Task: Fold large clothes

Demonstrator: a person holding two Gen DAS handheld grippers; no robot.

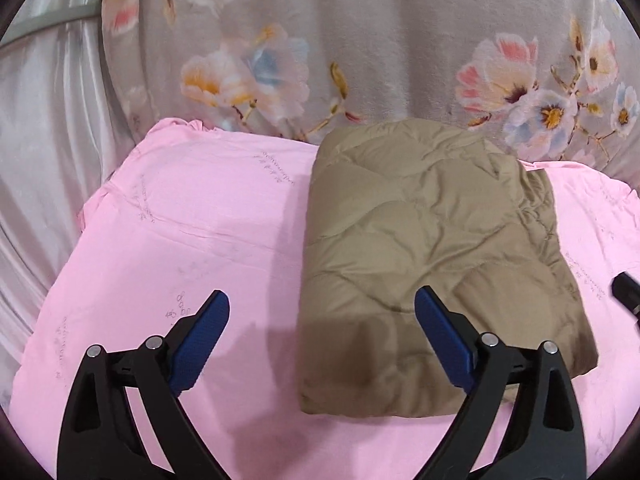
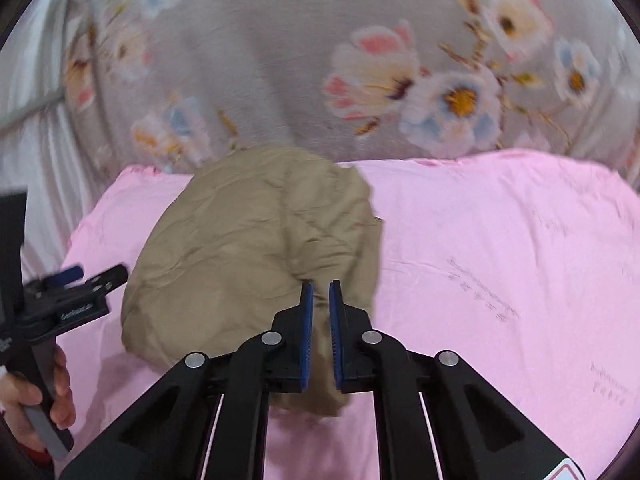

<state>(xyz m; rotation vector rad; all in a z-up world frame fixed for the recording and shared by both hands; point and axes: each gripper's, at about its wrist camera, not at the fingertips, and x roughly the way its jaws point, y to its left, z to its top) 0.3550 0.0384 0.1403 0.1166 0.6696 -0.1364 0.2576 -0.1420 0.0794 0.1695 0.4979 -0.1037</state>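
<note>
Tan quilted jacket lies folded on pink sheet (soft, puffy, likely springs back), right claw pinching its near edge, left claw spread wide, empty.

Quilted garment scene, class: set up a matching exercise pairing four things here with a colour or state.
Things:
1. folded quilted garment
2. sheet
3. left hand-held gripper
4. right hand-held gripper

Descriptions:
A. pink
B. fingers nearly together, tan fabric seemingly between them
C. tan
D. fingers wide apart, holding nothing

Pairs: 1-C, 2-A, 3-D, 4-B
</note>
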